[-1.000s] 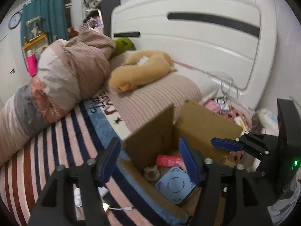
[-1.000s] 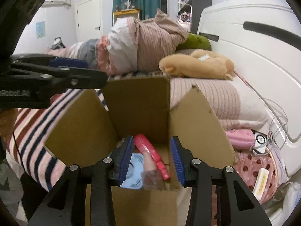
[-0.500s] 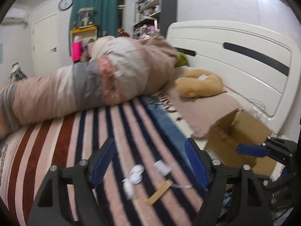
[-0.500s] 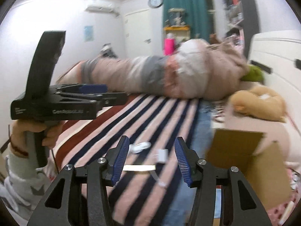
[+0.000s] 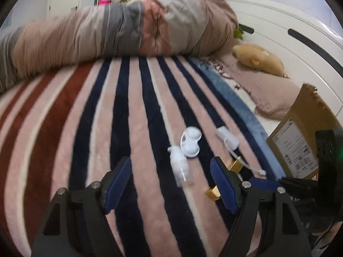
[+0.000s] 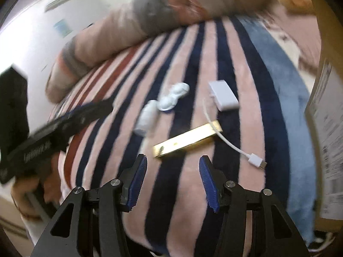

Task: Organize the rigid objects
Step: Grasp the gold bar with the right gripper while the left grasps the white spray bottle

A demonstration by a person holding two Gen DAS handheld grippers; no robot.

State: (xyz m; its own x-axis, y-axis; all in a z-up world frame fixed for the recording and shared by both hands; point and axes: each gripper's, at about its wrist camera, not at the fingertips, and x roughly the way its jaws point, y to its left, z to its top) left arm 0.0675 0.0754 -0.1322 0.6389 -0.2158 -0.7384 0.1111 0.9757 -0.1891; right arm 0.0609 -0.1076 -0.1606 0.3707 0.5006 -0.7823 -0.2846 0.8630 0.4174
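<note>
- The left gripper [image 5: 171, 181] is hanging over the striped blanket [image 5: 90, 111] on the bed, its blue-padded jaws spread wide and holding nothing
- A small clear bottle [image 5: 181, 168] is lying on the blanket between those jaws, nearer the right one, its cap pointing toward 11 o'clock
- A white two-lobed plastic piece [image 5: 190, 142] is sitting just beside the bottle's cap end, at about 1 o'clock from it; whether the two are touching cannot be told
- A white adapter [image 5: 227, 138] with a thin cable is lying to the right of the plastic piece, apart from it
- A gold bar-shaped object [image 5: 234, 164] is showing partly behind the right jaw of the left gripper
- The right gripper [image 6: 173, 181] is hovering above the same blanket, jaws wide apart and empty
- In the right wrist view the gold bar-shaped object [image 6: 187, 140] is lying just beyond the jaw tips, tilted up toward 2 o'clock, with the adapter's cable [image 6: 230, 143] crossing its right end
- The white adapter [image 6: 223, 95] is sitting at 1 o'clock from the bar, and the bottle [image 6: 146, 117] and plastic piece [image 6: 173, 96] at 11 o'clock, blurred
- The cardboard box [image 6: 328, 128] with a printed label is standing at the right edge, at 3 o'clock
- A rolled duvet [image 5: 120, 27] is lying across the far side of the bed
</note>
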